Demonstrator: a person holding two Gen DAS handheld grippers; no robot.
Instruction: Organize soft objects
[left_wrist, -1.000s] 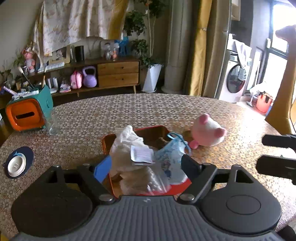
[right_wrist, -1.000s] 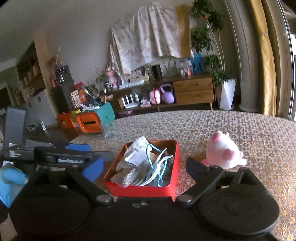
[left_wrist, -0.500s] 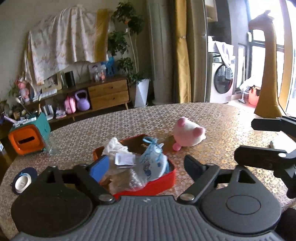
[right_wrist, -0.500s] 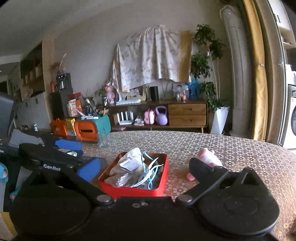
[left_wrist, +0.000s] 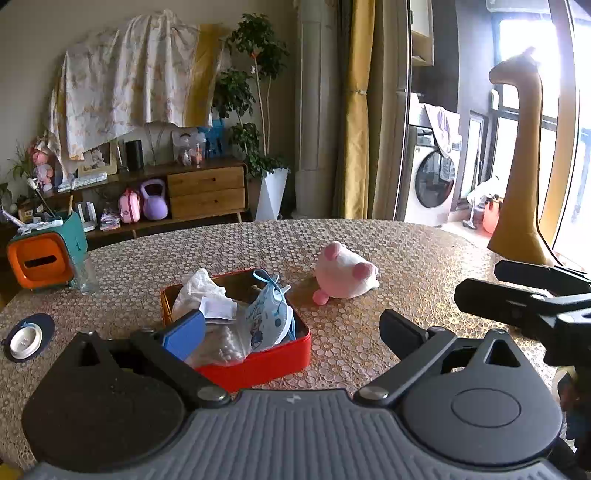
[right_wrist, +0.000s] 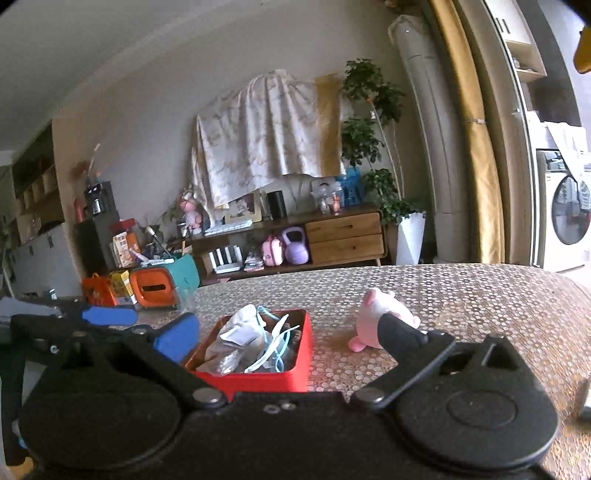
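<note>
A red box (left_wrist: 258, 363) (right_wrist: 258, 380) sits on the patterned table, holding a white plastic bag (left_wrist: 197, 291), a blue face mask (left_wrist: 267, 321) and other soft items. A pink and white plush toy (left_wrist: 343, 273) (right_wrist: 380, 317) lies on the table just right of the box. My left gripper (left_wrist: 291, 330) is open and empty, above the table on the near side of the box. My right gripper (right_wrist: 288, 334) is open and empty too, on the near side of the box and the plush; it also shows at the right edge of the left wrist view (left_wrist: 524, 295).
An orange and teal container (left_wrist: 44, 254) and a glass (left_wrist: 86, 275) stand at the table's far left. A dark coaster with a white disc (left_wrist: 26, 336) lies near the left edge. A yellow giraffe figure (left_wrist: 521, 177) stands beyond the table at right.
Both grippers have pulled back and risen away from the red box, so both views now look more level across the room. The box and plush have not moved.
</note>
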